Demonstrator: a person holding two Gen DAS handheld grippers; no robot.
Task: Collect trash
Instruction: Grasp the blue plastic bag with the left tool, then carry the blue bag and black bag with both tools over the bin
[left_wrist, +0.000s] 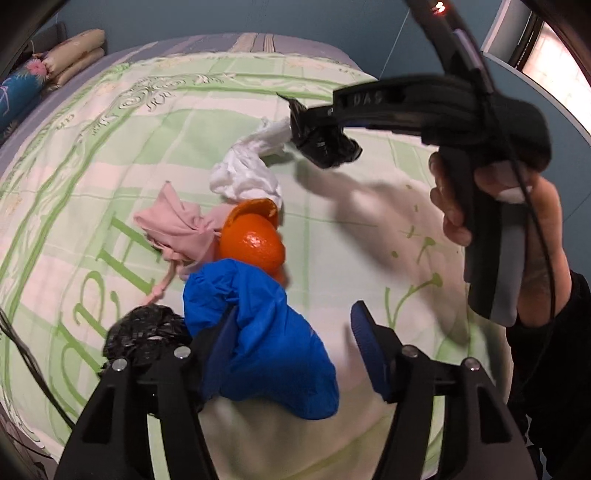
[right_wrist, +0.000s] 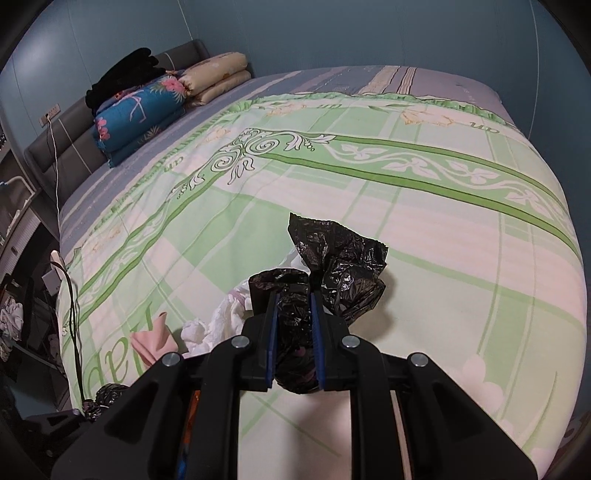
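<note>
Trash lies in a heap on the green patterned quilt (left_wrist: 110, 155): a white crumpled tissue (left_wrist: 243, 173), a pink cloth scrap (left_wrist: 177, 225), an orange with peel (left_wrist: 255, 240), a blue crumpled plastic piece (left_wrist: 266, 339) and a black plastic wad (left_wrist: 144, 332). My left gripper (left_wrist: 295, 332) stands open low over the heap; the blue piece lies against its left finger, apart from the right pad. My right gripper (right_wrist: 293, 306) is shut on a crumpled black plastic bag (right_wrist: 340, 258), lifted above the quilt. In the left wrist view a hand holds that gripper (left_wrist: 325, 144) beyond the tissue.
Folded blue floral bedding (right_wrist: 140, 110), beige folded bedding (right_wrist: 218, 74) and dark clothes (right_wrist: 125, 74) are stacked by the grey headboard (right_wrist: 66, 155). A black cable (right_wrist: 74, 306) hangs at the bed's left edge, with clutter below. The quilt stretches bare to the right (right_wrist: 443, 240).
</note>
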